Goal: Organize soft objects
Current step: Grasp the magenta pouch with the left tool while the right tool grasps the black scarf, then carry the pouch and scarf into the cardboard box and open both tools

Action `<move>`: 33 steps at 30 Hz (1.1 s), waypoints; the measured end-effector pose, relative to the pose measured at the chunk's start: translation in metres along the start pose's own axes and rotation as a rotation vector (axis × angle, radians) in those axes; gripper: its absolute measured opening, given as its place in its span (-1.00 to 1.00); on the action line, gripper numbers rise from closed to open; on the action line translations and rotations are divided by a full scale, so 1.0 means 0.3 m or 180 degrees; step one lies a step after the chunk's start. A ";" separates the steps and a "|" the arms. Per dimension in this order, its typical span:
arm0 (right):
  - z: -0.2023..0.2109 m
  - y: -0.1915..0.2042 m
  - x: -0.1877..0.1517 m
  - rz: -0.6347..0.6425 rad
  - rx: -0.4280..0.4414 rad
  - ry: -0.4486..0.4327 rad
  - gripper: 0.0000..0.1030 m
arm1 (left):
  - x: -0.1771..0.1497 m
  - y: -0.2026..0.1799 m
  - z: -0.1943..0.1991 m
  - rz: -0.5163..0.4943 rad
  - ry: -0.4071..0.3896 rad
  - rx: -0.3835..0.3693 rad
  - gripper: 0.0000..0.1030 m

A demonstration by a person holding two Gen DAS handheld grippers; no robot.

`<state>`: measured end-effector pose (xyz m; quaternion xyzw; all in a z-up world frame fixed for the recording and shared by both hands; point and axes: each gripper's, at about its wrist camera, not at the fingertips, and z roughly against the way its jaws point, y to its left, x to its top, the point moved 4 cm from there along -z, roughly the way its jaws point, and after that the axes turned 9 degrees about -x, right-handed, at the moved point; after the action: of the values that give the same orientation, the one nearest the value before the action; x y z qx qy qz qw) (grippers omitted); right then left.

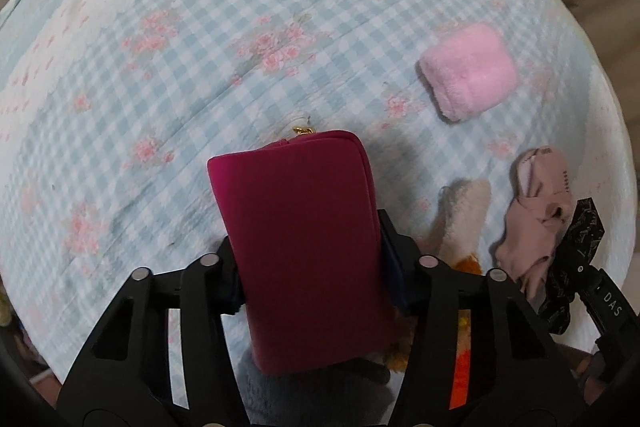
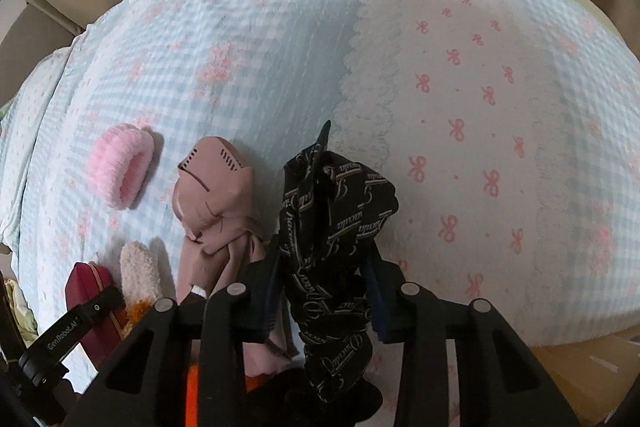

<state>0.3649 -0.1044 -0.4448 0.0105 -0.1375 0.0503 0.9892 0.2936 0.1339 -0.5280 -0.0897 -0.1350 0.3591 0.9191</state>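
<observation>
The pouch [image 1: 304, 247] sits between the 2 fingers of the left gripper [image 1: 316, 267], above the bedspread [image 1: 160, 67]. To its right lie the fluffy toy [image 1: 464, 215] and then the folded cloth [image 1: 536, 211], side by side. The wristband [image 1: 468, 71] lies farther away, behind these 2. The printed scarf [image 2: 336, 227] is between the fingers of the right gripper [image 2: 324, 291], just right of the folded cloth.
</observation>
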 end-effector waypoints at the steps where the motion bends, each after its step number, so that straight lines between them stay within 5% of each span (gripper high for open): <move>1: 0.013 0.003 -0.001 -0.0002 0.0001 -0.0019 -0.35 | -0.001 -0.005 0.009 0.0004 -0.0003 -0.0024 -0.13; 9: 0.167 0.016 -0.025 -0.0024 0.0030 -0.0241 -0.36 | 0.014 -0.005 0.176 -0.0080 -0.0190 -0.0212 -0.18; 19: 0.542 0.006 -0.117 -0.0057 0.0111 -0.0571 -0.36 | -0.062 -0.055 0.499 -0.0302 -0.0532 -0.0434 -0.19; 27: 0.897 -0.050 -0.241 -0.0110 0.0248 -0.0860 -0.36 | -0.175 -0.137 0.872 -0.0774 -0.0829 -0.0616 -0.19; 33: 1.083 -0.142 -0.361 -0.0130 0.0268 -0.0960 -0.36 | -0.332 -0.261 1.078 -0.1245 -0.0811 -0.0731 -0.19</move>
<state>0.1775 -0.1684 -0.1622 0.0621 -0.2820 0.0338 0.9568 0.1720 0.0308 -0.2195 -0.1198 -0.3043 0.1653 0.9304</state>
